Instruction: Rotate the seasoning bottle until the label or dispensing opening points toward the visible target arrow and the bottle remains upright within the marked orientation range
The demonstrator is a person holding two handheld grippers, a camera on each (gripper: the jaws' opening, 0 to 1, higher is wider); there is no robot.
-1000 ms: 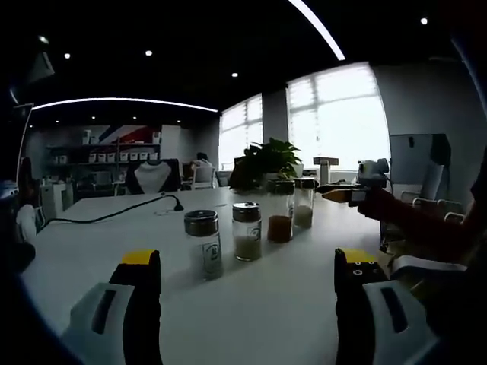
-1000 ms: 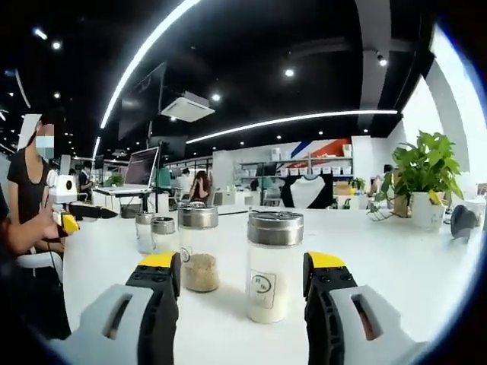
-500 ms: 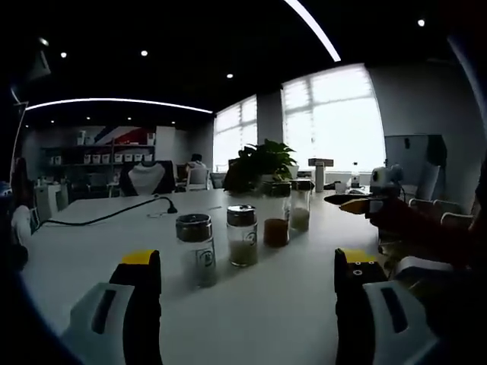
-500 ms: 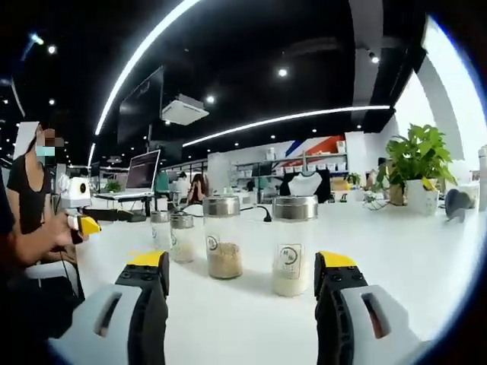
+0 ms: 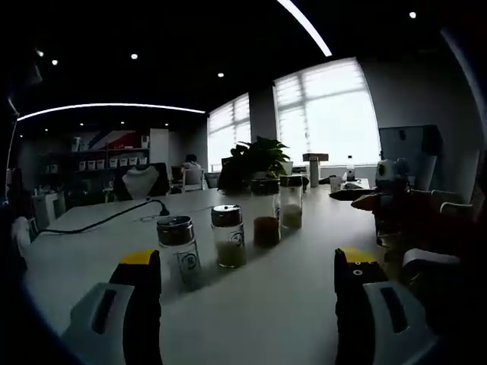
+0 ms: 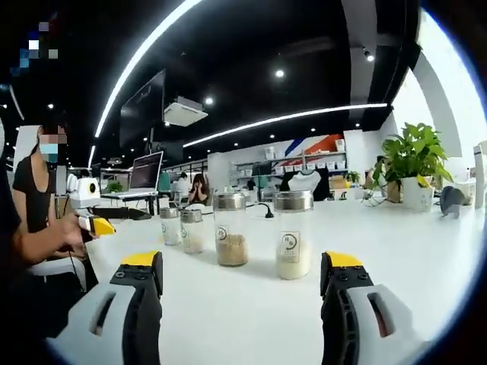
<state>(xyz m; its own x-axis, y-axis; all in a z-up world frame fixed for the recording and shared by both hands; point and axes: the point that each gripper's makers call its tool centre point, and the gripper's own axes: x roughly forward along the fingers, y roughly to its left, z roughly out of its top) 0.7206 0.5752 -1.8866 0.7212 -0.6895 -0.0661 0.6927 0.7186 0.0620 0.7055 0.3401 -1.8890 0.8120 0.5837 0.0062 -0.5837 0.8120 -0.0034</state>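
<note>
Your right gripper [image 6: 242,285] has drawn back, so the bottles sit farther ahead of its jaws. Both grippers gape wide, holding nothing. Nearest your right one, the bottle [image 6: 293,235] stands upright on the table [image 6: 251,319]: clear glass, metal cap, pale contents, round label facing you. Your left gripper [image 5: 247,277] faces the same row.

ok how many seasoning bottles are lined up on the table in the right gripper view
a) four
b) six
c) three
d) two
a) four: the row runs from the nearest bottle of pale powder through the tan-filled bottle and a smaller bottle to the farthest bottle, all upright on the white table.
</note>
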